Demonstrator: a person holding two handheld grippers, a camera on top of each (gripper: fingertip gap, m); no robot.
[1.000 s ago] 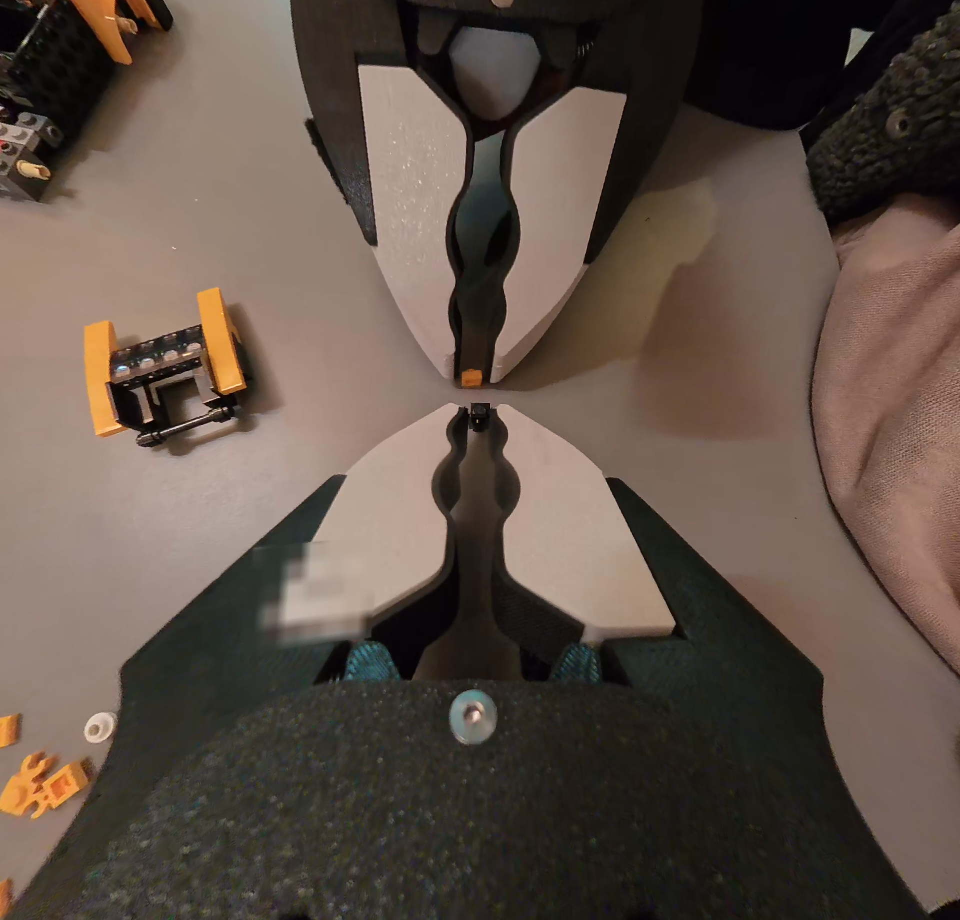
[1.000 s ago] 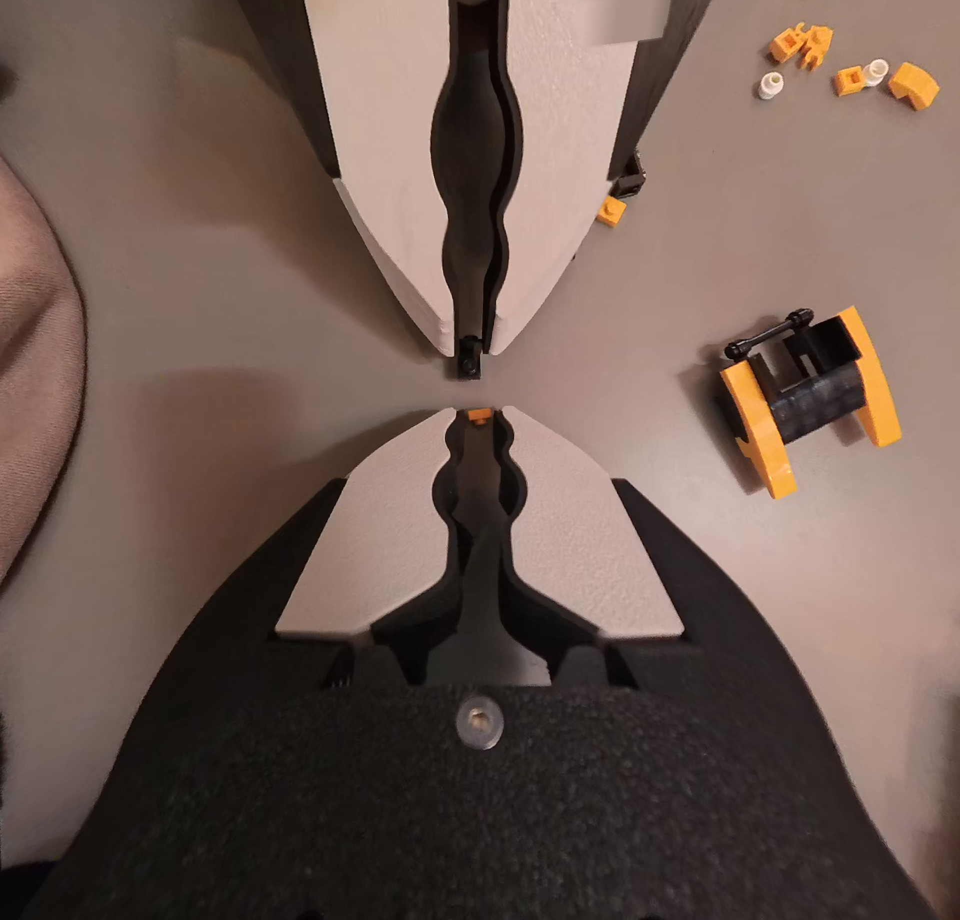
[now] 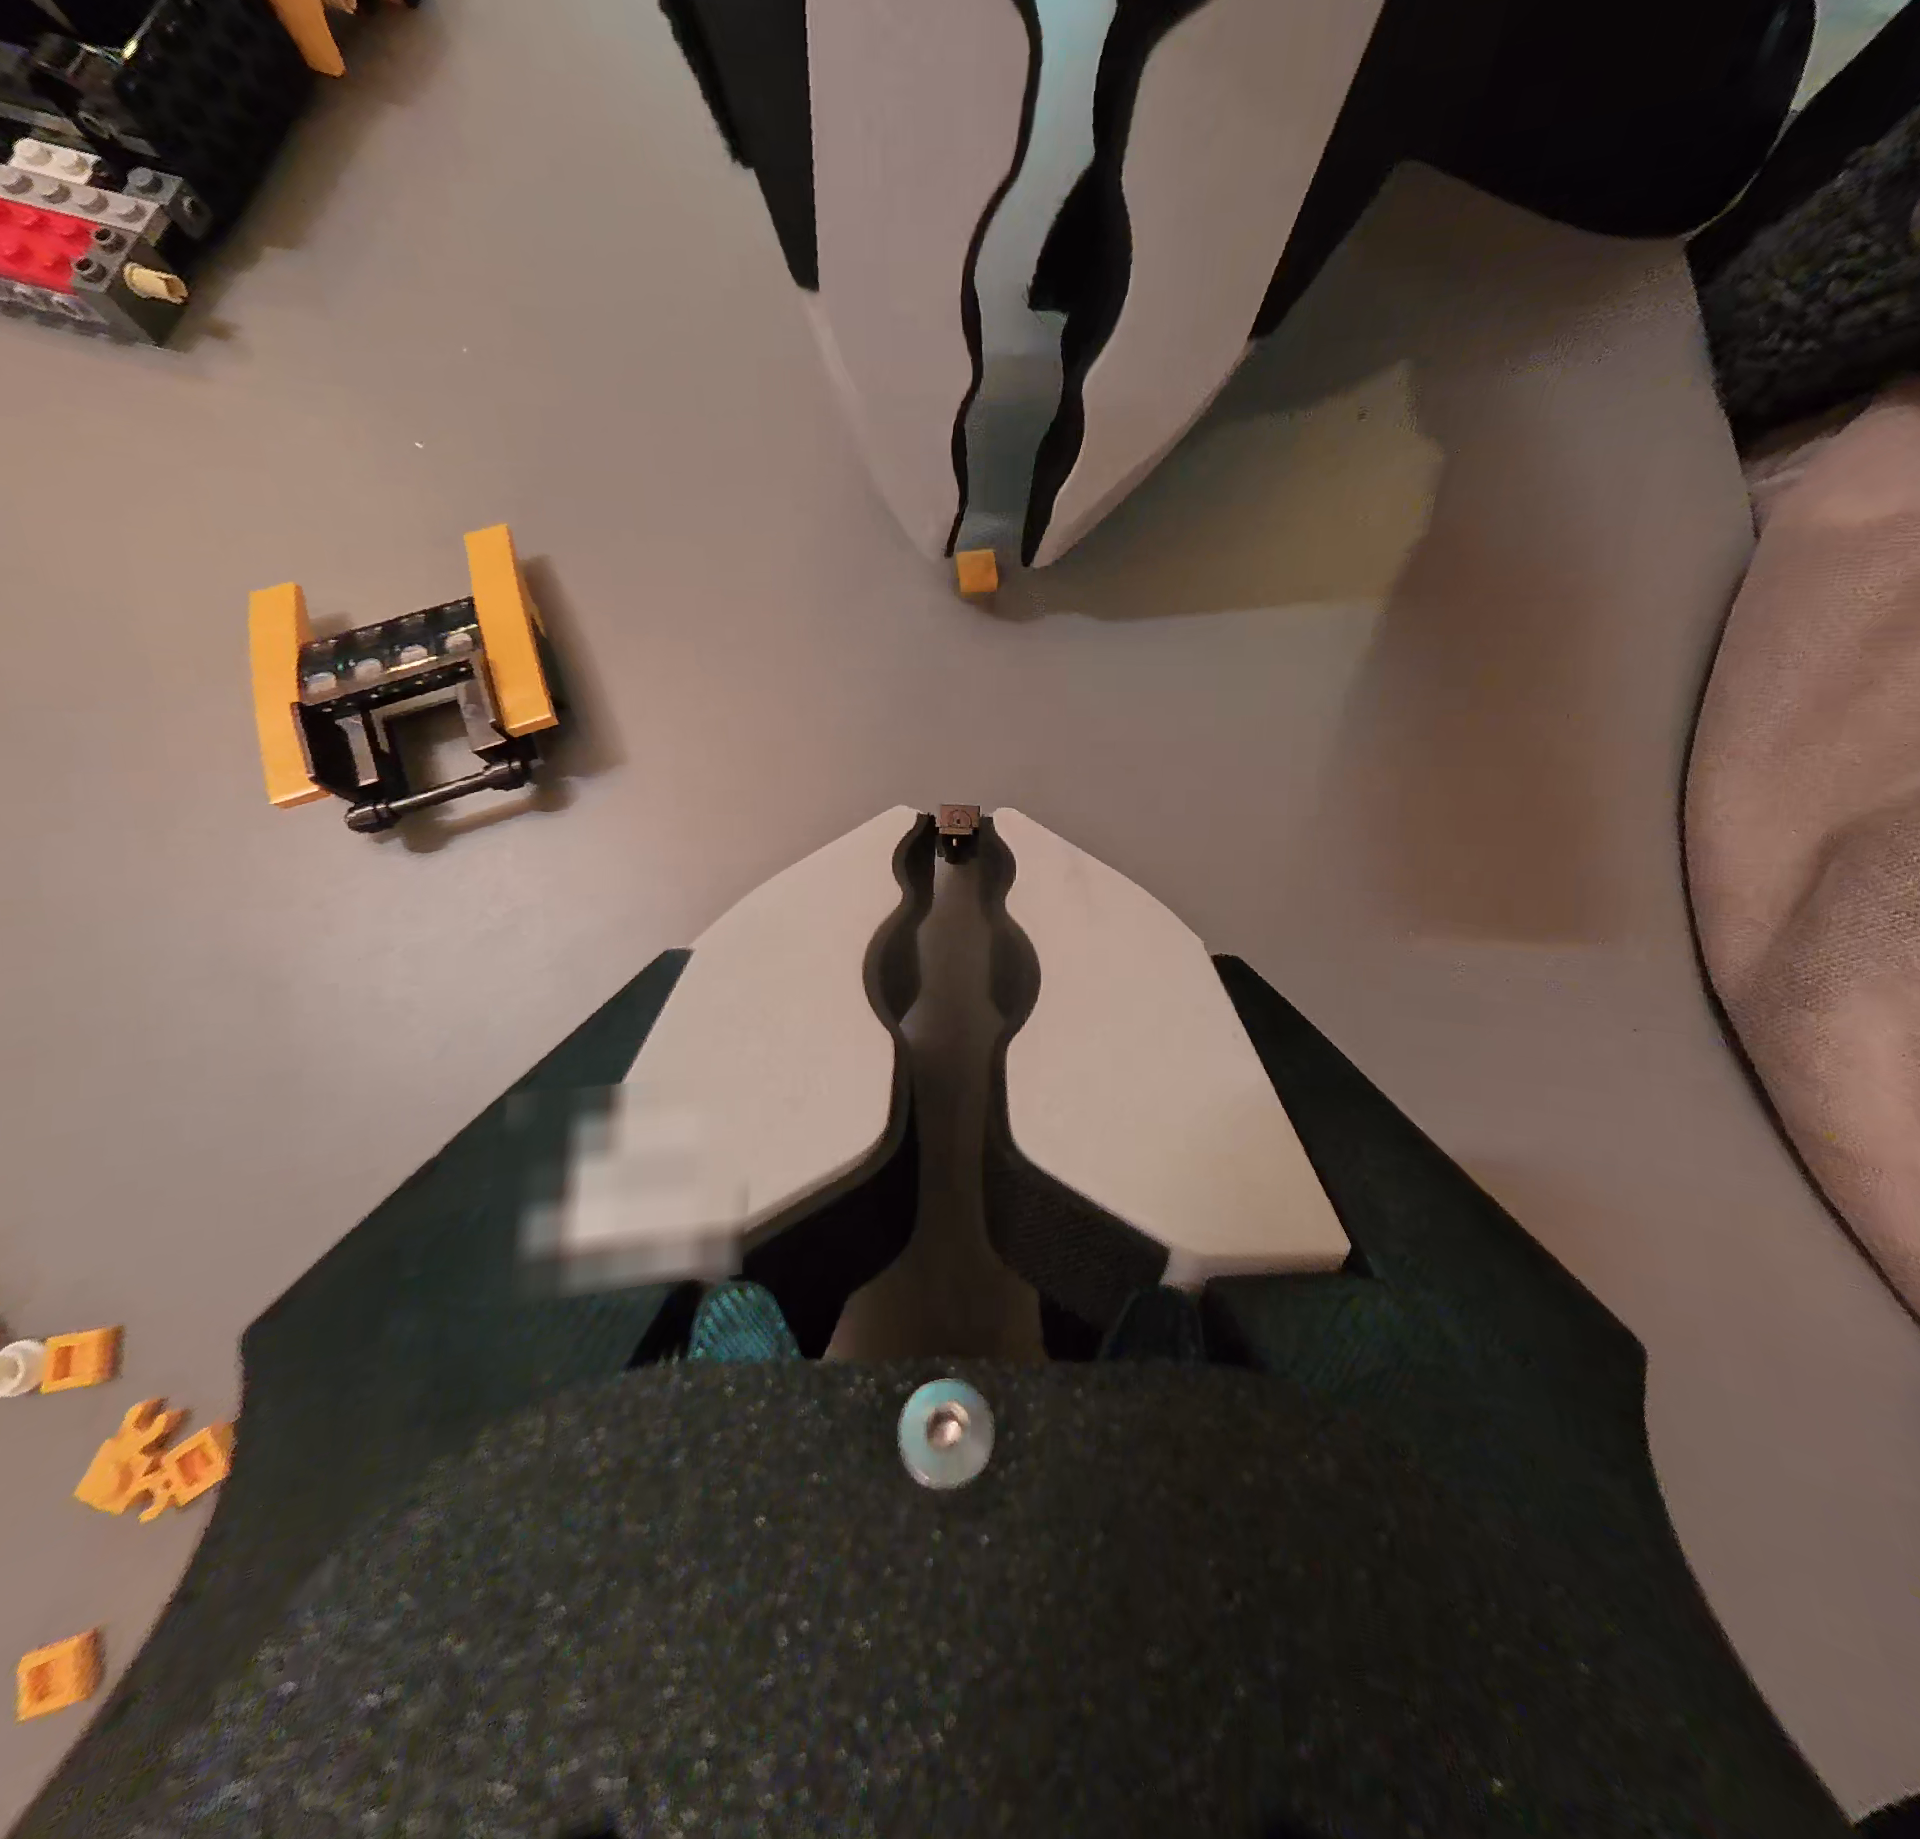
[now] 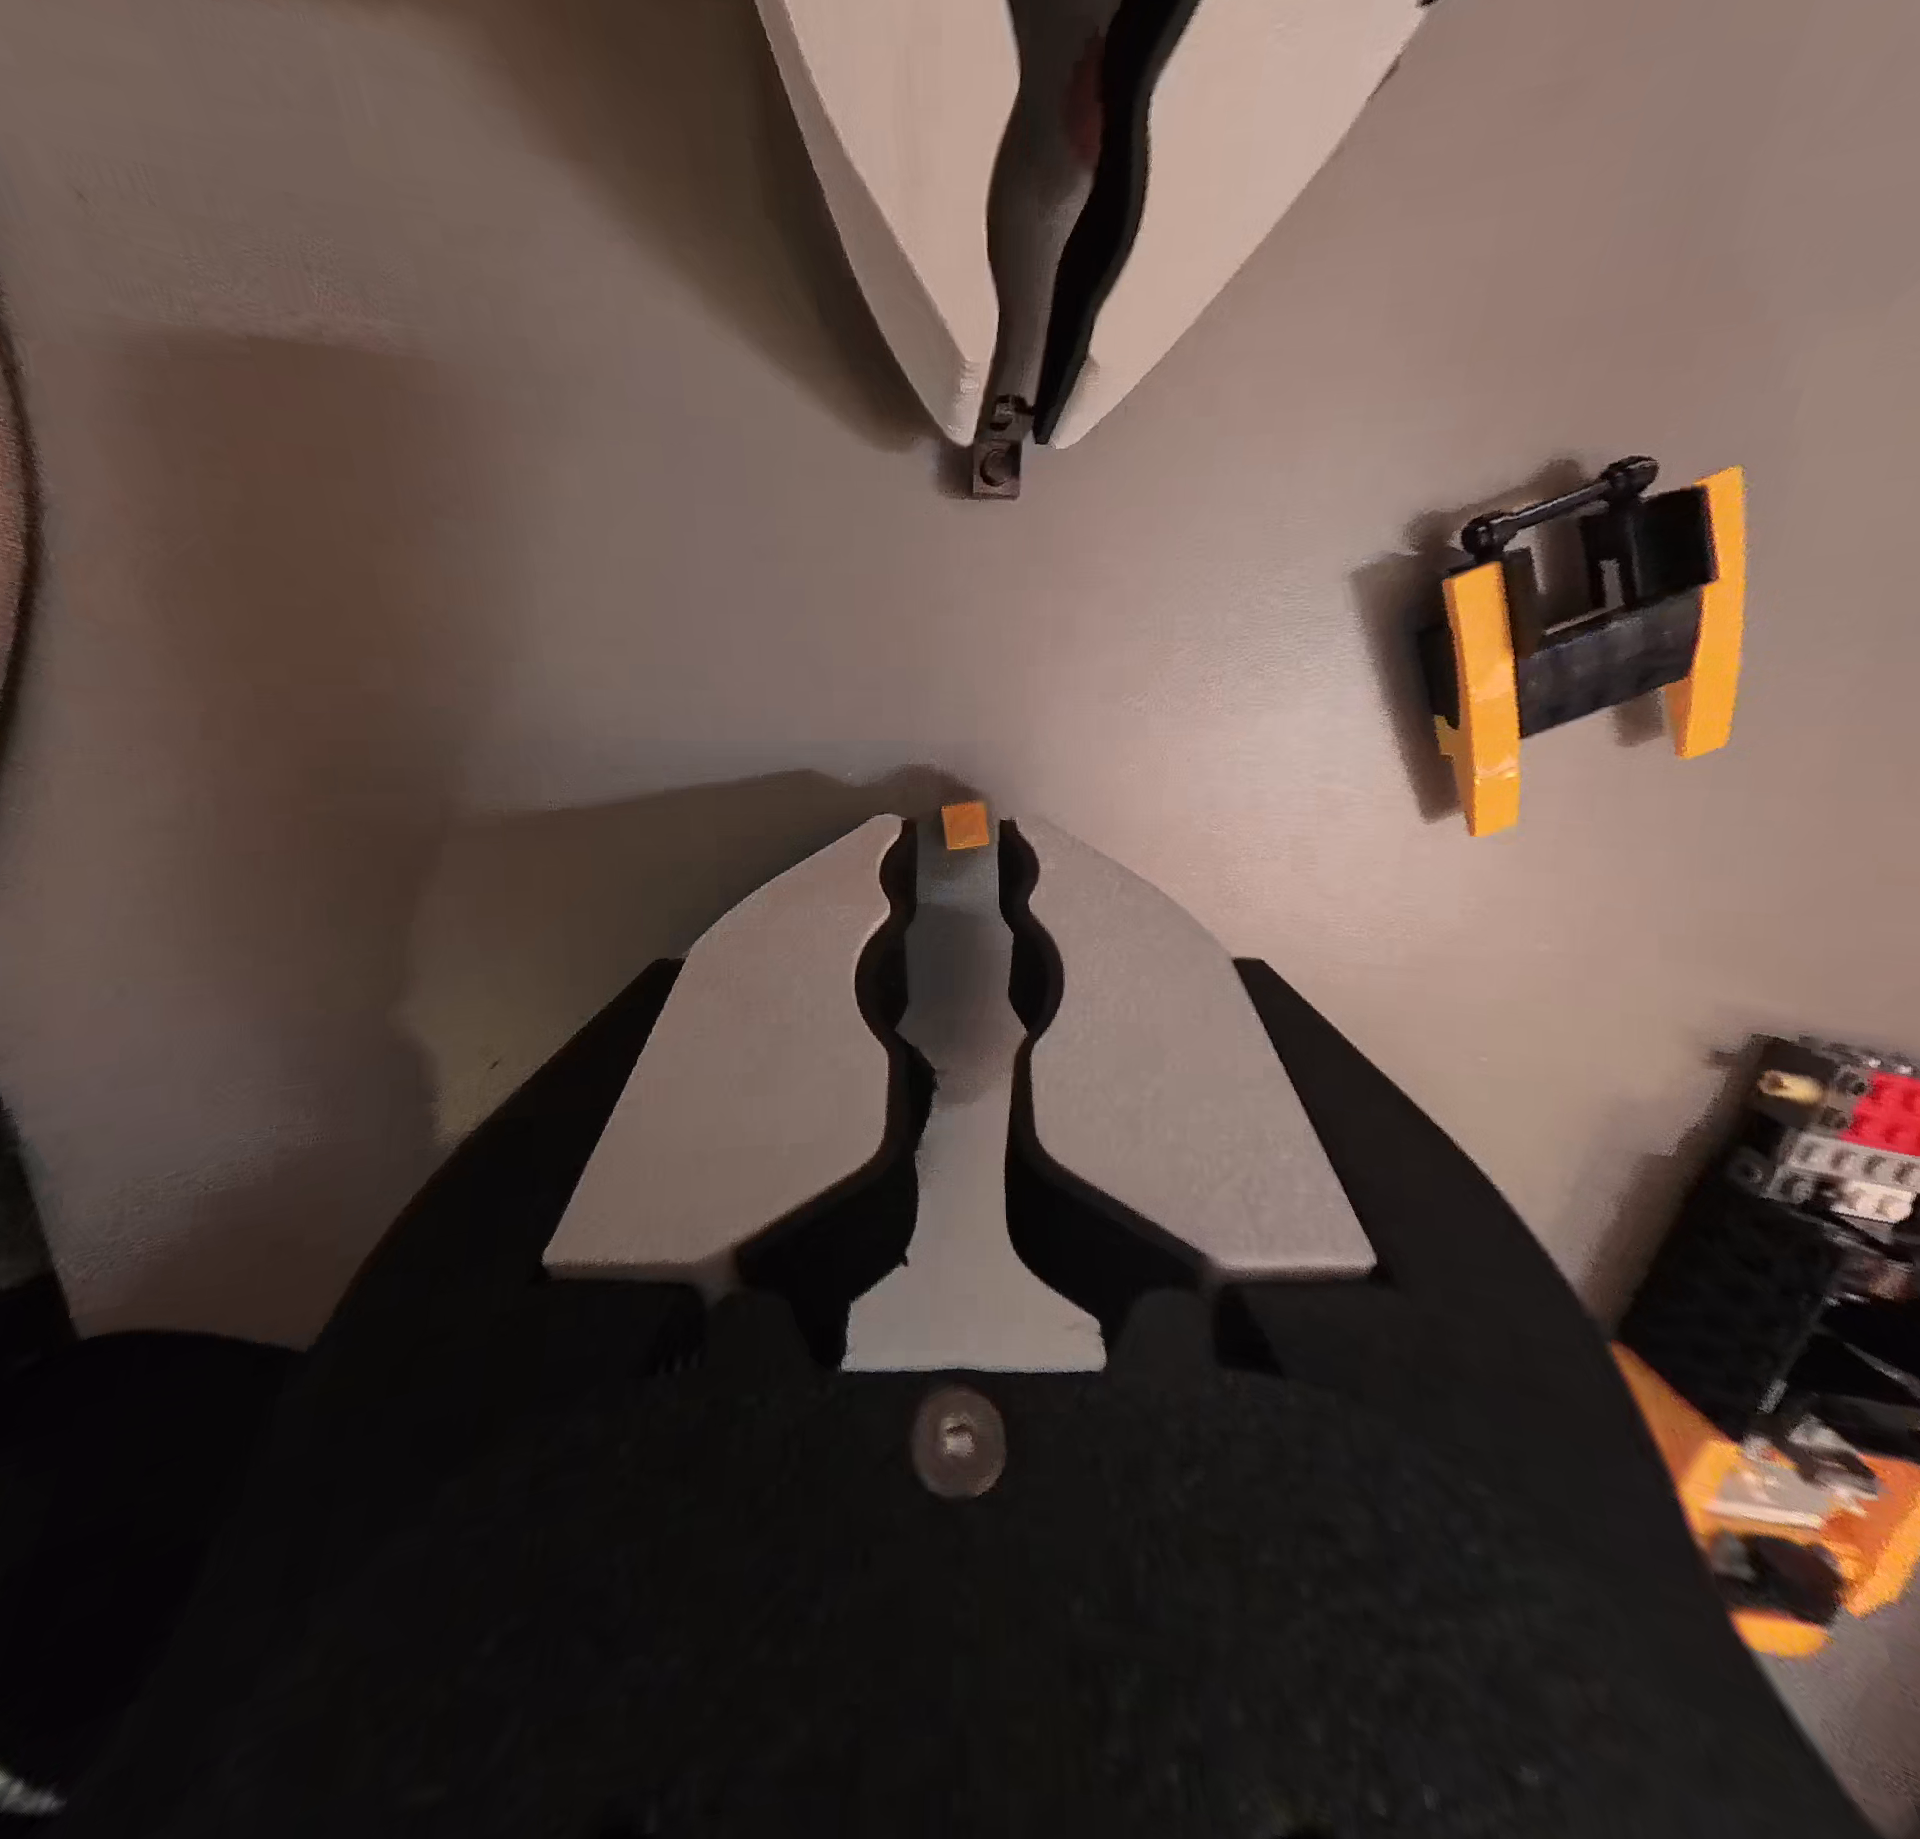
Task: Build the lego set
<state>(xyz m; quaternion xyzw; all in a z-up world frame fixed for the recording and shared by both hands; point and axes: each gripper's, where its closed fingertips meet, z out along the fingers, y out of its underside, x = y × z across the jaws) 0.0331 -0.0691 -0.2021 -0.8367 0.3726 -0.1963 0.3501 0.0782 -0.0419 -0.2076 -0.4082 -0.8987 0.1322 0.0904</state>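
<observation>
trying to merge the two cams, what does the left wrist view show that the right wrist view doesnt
Only the left wrist view: loose orange pieces at its lower left and pinkish fabric at right.

Only the right wrist view: an orange build at lower right.

Both: the left gripper shut on a small black piece, the right gripper shut on a small orange piece, the orange-and-black subassembly, and the black, grey and red build.

A tiny square orange lego piece (image 4: 964,824) is pinched at the tips of the right gripper (image 4: 961,828) at lower centre. Opposite, at the top, a small black lego piece (image 4: 995,464) is clamped by the left gripper (image 4: 1013,428). A black-and-orange lego subassembly (image 4: 1590,636) is seen at the right on the grey table (image 4: 520,594).
</observation>
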